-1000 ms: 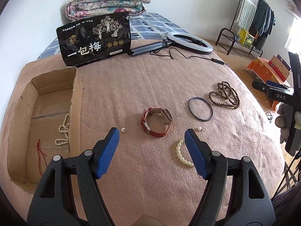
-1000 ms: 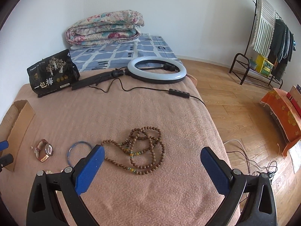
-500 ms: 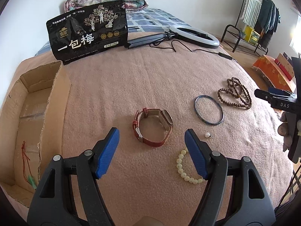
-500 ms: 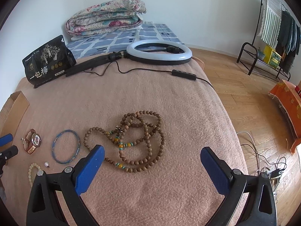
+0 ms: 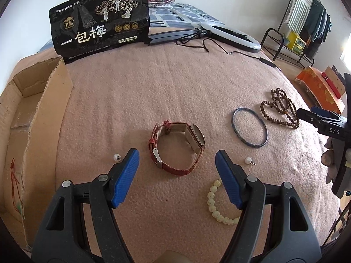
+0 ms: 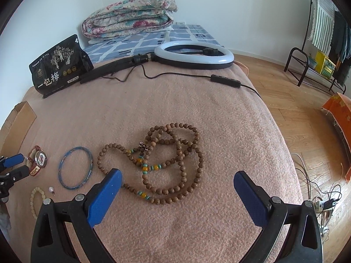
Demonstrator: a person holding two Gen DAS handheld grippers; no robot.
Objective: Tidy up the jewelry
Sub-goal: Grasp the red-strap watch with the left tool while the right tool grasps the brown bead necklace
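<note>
On the pink blanket lies a red-strap watch [image 5: 176,146], and my left gripper [image 5: 177,156] stands open just above it, one blue pad on each side. Close by are a cream bead bracelet [image 5: 216,208], two pearl earrings [image 5: 117,157] [image 5: 248,160] and a blue bangle [image 5: 250,129]. A long brown bead necklace [image 6: 166,164] lies coiled in front of my right gripper [image 6: 177,180], which is open wide over its near edge. The left gripper [image 6: 13,166] also shows at the left rim of the right wrist view, beside the watch [image 6: 37,160].
An open cardboard box [image 5: 28,118] with a red cord inside sits at the left. At the back stand a black snack bag [image 5: 101,30] and a ring light [image 6: 193,54] with its cable. The floor drops off at the right, with a clothes rack [image 6: 324,43].
Both grippers have come down and closer to the blanket. The watch now lies between the left pads, and the brown necklace has drawn nearer to the right pads. Jaw widths are unchanged.
</note>
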